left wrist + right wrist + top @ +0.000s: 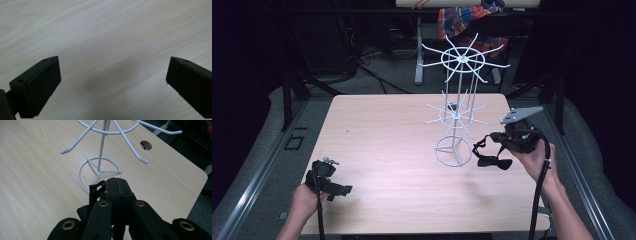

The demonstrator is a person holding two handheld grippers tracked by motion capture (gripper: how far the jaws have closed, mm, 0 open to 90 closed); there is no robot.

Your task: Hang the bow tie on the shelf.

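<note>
A white wire rack [455, 100] with two tiers of hooks stands on the wooden table [377, 140], right of centre. My right gripper [494, 137] is just right of its ring base, shut on the strap of a black bow tie [494, 163] that hangs below it, close to the tabletop. In the right gripper view the jaws [115, 182] are pressed together, with the bow tie strap [93, 192] at their left and the rack [101, 152] right ahead. My left gripper [343, 190] rests low at the table's front left, open [112, 67], with bare wood between its jaws.
A round cable hole [145, 145] sits in the table behind the rack. A colourful cloth [467, 17] lies beyond the far edge. Metal floor rails run along both sides of the table. Bare wood spans the left and middle.
</note>
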